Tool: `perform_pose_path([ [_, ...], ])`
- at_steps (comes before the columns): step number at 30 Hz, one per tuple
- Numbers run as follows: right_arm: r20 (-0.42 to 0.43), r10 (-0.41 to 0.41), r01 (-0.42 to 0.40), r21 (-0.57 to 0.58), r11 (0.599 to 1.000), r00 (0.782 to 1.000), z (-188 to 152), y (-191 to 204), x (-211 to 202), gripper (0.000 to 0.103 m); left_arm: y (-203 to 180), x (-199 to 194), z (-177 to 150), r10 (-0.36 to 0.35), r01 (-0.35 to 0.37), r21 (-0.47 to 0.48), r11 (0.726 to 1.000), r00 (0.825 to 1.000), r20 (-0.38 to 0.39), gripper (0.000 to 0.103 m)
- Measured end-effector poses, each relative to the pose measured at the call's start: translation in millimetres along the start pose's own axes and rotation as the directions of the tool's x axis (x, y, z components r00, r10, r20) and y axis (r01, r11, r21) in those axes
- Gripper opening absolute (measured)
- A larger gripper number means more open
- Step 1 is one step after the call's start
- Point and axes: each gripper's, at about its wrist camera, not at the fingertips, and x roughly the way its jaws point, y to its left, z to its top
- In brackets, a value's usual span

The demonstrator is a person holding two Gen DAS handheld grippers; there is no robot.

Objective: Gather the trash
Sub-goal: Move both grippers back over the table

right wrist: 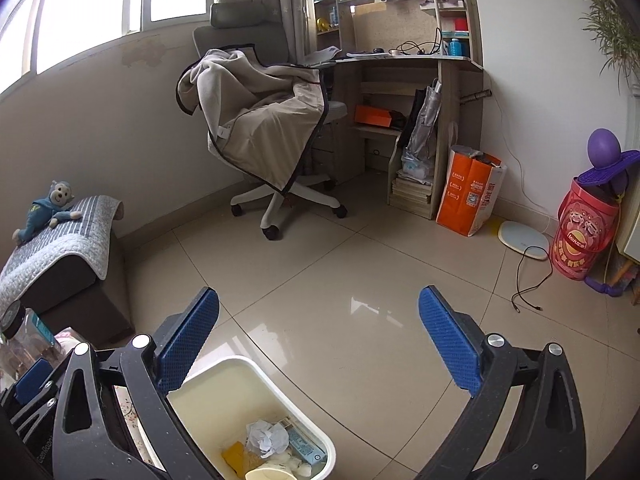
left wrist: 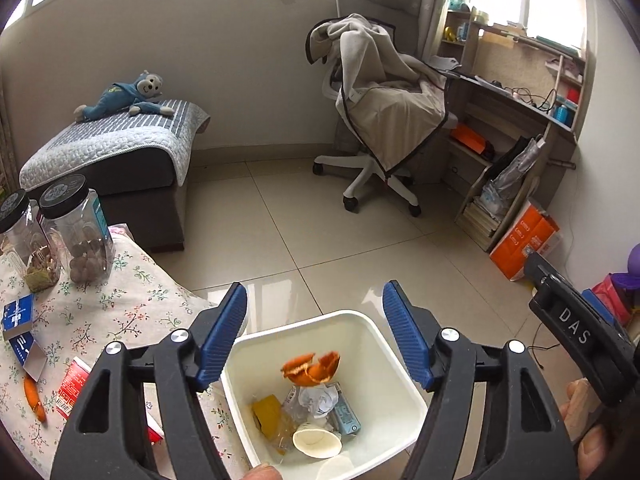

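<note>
A white trash bin (left wrist: 394,364) stands on the floor beside the table. It holds crumpled paper (left wrist: 320,398), a paper cup (left wrist: 316,442), a yellow piece and a blue carton. An orange peel (left wrist: 310,368) is in mid-air inside the bin's mouth, blurred. My left gripper (left wrist: 316,320) is open and empty, right above the bin. My right gripper (right wrist: 320,332) is open and empty over the floor, to the right of the bin (right wrist: 280,388). On the table a carrot piece (left wrist: 34,398), a red packet (left wrist: 70,388) and a blue box (left wrist: 18,316) lie.
The floral-cloth table (left wrist: 120,320) at left carries two jars (left wrist: 76,232). A draped office chair (left wrist: 380,120), a desk (right wrist: 408,60), an orange bag (right wrist: 468,196), a grey ottoman (left wrist: 112,152) and a black cable (right wrist: 528,280) on the tiled floor surround the area.
</note>
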Motion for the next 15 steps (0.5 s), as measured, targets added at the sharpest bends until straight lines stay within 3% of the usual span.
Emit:
perform_pose_path([
  [6, 0.027, 0.0, 0.0, -0.01, 1.0, 1.0, -1, 4, -8, 0.096, 0, -11, 1, 0.082, -0.083, 0.032, 0.996, 0.996, 0.046, 0.081],
  [15, -0.003, 0.107, -0.106, -0.102, 0.989, 0.994, -14, 55, -19, 0.096, 48, -33, -4, 0.252, -0.259, 0.05, 0.965, 0.962, 0.108, 0.087],
])
